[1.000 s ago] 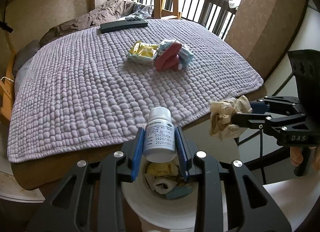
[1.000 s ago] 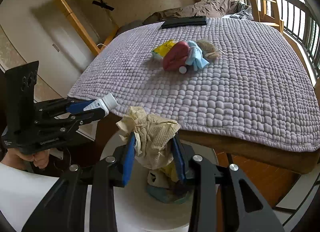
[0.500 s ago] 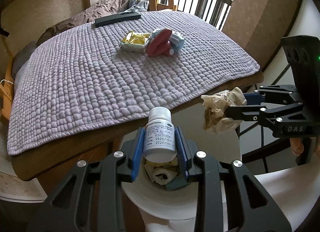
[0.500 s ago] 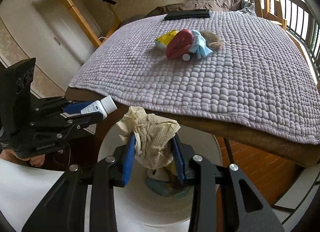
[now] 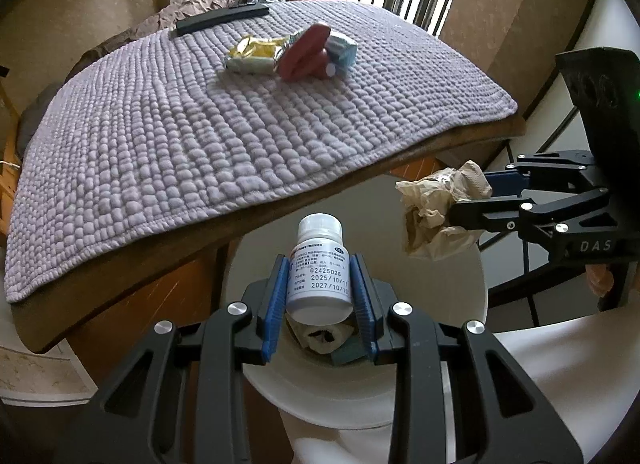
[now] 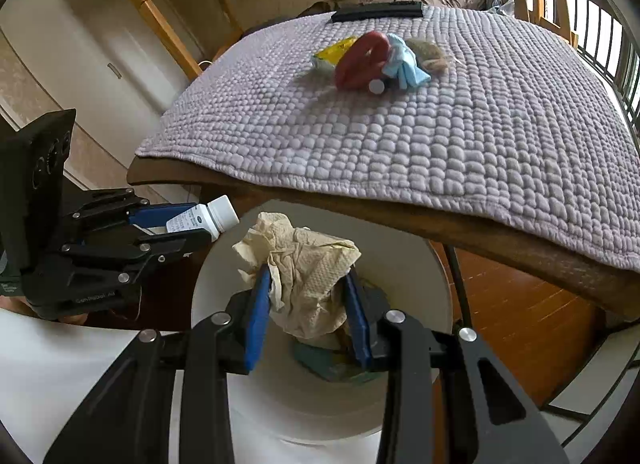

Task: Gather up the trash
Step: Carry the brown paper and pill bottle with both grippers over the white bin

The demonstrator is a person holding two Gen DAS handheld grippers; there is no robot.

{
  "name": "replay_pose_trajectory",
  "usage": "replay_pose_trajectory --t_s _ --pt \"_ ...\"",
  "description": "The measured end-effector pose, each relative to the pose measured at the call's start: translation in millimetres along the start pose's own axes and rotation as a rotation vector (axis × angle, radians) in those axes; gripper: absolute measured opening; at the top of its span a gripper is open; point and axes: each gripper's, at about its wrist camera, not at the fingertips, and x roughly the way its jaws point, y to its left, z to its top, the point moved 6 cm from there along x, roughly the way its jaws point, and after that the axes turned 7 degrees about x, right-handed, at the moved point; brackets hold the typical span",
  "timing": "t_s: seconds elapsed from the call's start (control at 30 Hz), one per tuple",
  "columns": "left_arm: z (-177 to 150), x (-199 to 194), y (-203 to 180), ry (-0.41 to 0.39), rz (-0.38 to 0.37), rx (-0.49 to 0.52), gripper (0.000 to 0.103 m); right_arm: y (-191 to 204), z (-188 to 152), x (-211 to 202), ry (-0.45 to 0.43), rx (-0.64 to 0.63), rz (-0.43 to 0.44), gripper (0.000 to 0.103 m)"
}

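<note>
- Squeezing a small white pill bottle (image 5: pixel 319 268) between its two blue pads, the left gripper (image 5: pixel 320 292) holds it with the cap pointing away from the camera.
- That bottle hangs over the open top of a white trash bin (image 5: pixel 352 392), and black dates are printed on its label.
- Down in the bin, under the bottle, lie a rolled bit of paper and some other trash.
- The right gripper (image 6: pixel 306 296) is clamped on a crumpled tan paper towel (image 6: pixel 304 264), which bulges out above its blue pads.
- This paper towel hangs over the same bin, whose white rim (image 6: pixel 436 276) curves around it.
- From the left wrist view, the right gripper comes in from the right side, with the towel just beside the bottle but not touching it.
- A bit of a person's hand (image 5: pixel 598 278) shows under that gripper.
- Behind the bin stands a wooden table (image 5: pixel 132 264) covered by a bumpy purple mat (image 5: pixel 200 144).
- Far back on the mat sits a little pile of trash: a yellow wrapper (image 5: pixel 256 54), a red thing (image 5: pixel 302 54), and a light blue packet (image 5: pixel 342 50), all touching.
- A long black bar (image 5: pixel 222 18) lies at the far edge of the mat.
</note>
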Motion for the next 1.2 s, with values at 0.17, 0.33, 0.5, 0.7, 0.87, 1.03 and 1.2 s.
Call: replay_pose_trajectory --t_s 0.17,0.33,0.5,0.7,0.87,1.03,1.2 --pt "-4 8 0 0.021 0.000 0.006 0.034 -3 -4 6 0.018 0.000 -0.003 0.035" --pt "-9 16 -1 0.041 -0.006 0.007 0.034 -6 -9 14 0.036 0.005 -0.007 0.035" --pt "-13 23 -1 0.059 -0.007 0.013 0.034 -10 -11 21 0.051 0.010 -0.011 0.035" --pt "-17 33 2 0.083 -0.003 0.019 0.034 -13 -14 32 0.074 0.009 -0.019 0.035" --pt "-21 41 5 0.105 -0.003 0.020 0.034 -16 -18 38 0.091 0.008 -0.027 0.035" --pt "-26 50 4 0.125 -0.001 0.029 0.034 -19 -22 47 0.107 0.010 -0.035 0.035" --pt "-28 60 2 0.143 -0.002 0.033 0.034 -23 -23 55 0.123 0.010 -0.042 0.035"
